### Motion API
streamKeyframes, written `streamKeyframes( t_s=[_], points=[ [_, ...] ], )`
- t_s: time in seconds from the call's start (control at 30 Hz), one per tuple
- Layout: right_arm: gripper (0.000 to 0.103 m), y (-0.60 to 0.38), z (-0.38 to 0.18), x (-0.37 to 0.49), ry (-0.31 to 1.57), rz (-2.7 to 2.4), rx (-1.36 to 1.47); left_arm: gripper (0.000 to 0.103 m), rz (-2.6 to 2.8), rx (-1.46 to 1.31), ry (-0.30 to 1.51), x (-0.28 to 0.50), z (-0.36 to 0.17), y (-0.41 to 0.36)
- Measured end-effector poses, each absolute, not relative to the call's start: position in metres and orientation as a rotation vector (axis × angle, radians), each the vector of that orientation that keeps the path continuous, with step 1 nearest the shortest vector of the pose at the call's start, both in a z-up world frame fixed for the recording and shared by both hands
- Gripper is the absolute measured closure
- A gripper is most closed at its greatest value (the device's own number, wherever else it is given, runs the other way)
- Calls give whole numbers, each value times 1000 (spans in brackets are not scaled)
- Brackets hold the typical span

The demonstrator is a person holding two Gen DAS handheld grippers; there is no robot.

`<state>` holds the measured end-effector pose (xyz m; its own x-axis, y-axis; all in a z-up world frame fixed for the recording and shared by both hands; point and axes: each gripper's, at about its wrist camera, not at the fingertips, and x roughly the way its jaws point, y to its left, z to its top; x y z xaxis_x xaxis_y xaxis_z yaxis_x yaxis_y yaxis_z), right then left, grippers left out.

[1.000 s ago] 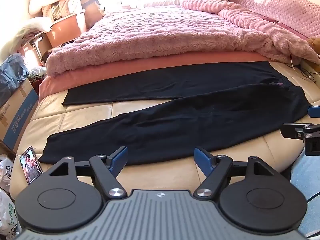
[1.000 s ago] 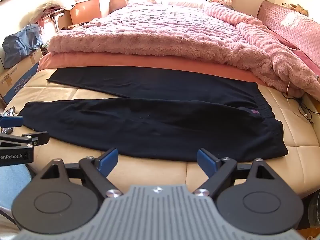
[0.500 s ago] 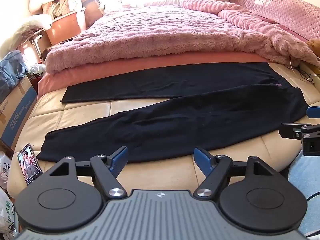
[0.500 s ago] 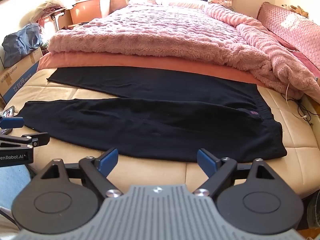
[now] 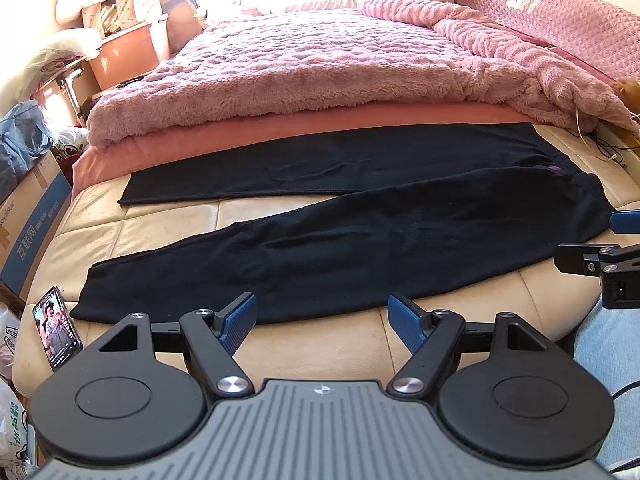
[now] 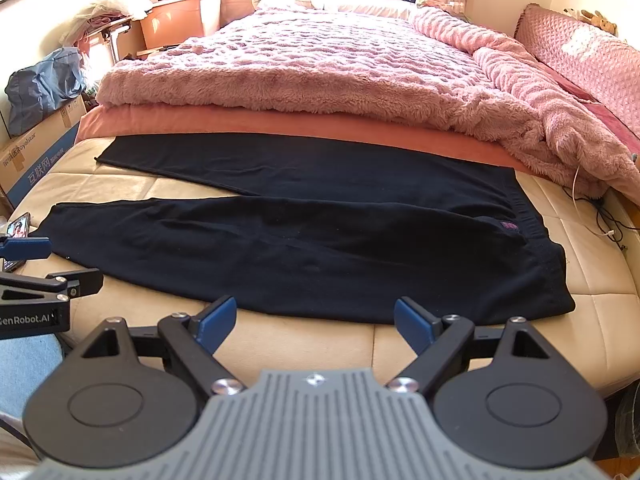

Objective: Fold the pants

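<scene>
Since a second ago, our two views have shifted only slightly; the pants have not moved. One bed (image 5: 360,344) with a cream surface stretches ahead of both grippers. On it, one pair of black pants (image 5: 340,248) lies flat just beyond the fingertips, two legs fanned apart to our left, waistband to our right. We judge the fabric soft, light and limp, best pinched at the waistband corner and a leg hem. One phone (image 5: 56,328) sits left of our left gripper (image 5: 322,320), which is spread and empty. Our right gripper (image 6: 316,320) is likewise spread, grasping nothing.
</scene>
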<state>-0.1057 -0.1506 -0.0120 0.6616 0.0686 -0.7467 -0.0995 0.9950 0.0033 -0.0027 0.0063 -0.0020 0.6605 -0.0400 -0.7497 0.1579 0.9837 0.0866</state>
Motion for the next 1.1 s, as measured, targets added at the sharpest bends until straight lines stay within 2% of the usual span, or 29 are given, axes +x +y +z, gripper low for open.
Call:
streamKeyframes(
  t_s=[1.1],
  points=[
    [20,-154,-11,-107,844,98,-26,15,-124,136,849,-2,-4,7]
  ],
)
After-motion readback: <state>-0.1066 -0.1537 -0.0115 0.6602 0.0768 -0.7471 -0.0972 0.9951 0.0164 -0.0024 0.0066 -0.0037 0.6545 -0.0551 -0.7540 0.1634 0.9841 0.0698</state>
